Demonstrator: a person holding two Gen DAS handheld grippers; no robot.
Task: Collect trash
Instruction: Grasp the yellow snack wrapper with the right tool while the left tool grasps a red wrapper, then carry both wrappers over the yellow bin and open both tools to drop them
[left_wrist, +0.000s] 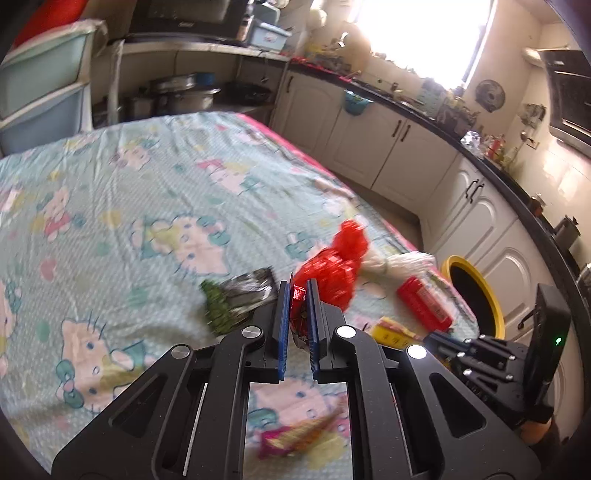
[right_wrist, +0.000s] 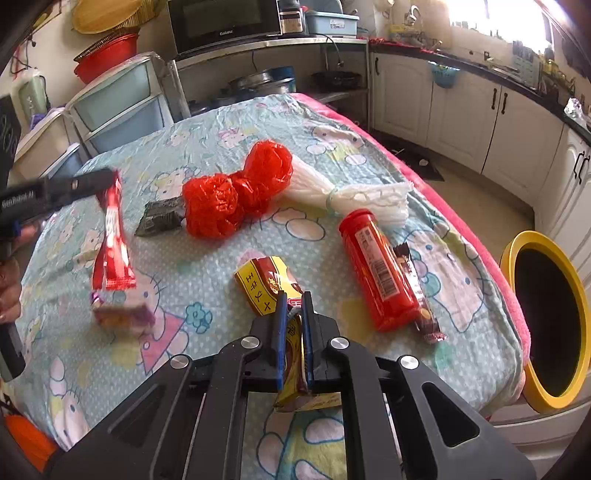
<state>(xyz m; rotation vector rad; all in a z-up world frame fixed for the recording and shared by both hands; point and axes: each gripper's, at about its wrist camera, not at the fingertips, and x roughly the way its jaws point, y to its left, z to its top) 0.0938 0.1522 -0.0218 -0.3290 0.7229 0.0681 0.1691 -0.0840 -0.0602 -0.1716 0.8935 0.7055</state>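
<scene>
I read this as the pick-up step, with both pieces of trash already caught and the carry to the bin next. My left gripper (left_wrist: 298, 295) is clenched on a long red foil wrapper (right_wrist: 112, 243); in the right wrist view it hangs limp from the pinch, clear of the cloth, its glossy crimped end over a small purple and orange packet (right_wrist: 122, 314). My right gripper (right_wrist: 293, 302) is clamped on a yellow and brown packet (right_wrist: 264, 284), a flat crinkly sachet whose far end seems to lie on the desk (right_wrist: 207, 122) while its near end sticks out below the jaws. The yellow-rimmed bin (right_wrist: 546, 325), round with a dark mouth, stands off the desk's right edge, below its surface. So I judge the next move calls for lifting the yellow packet free, swinging right past the edge and letting go only once over that opening; both wrappers are light and floppy and could flutter wide. Much is still on the cartoon-print cloth: a crumpled red plastic bag (right_wrist: 236, 195), thin and puffy; a silvery black sachet (right_wrist: 160, 218) touching it; a bundle of white strips (right_wrist: 351, 195) tied at the waist; and a smooth red cylindrical tube (right_wrist: 380, 269) with a dark wrapper (right_wrist: 424, 314) just beside it.
</scene>
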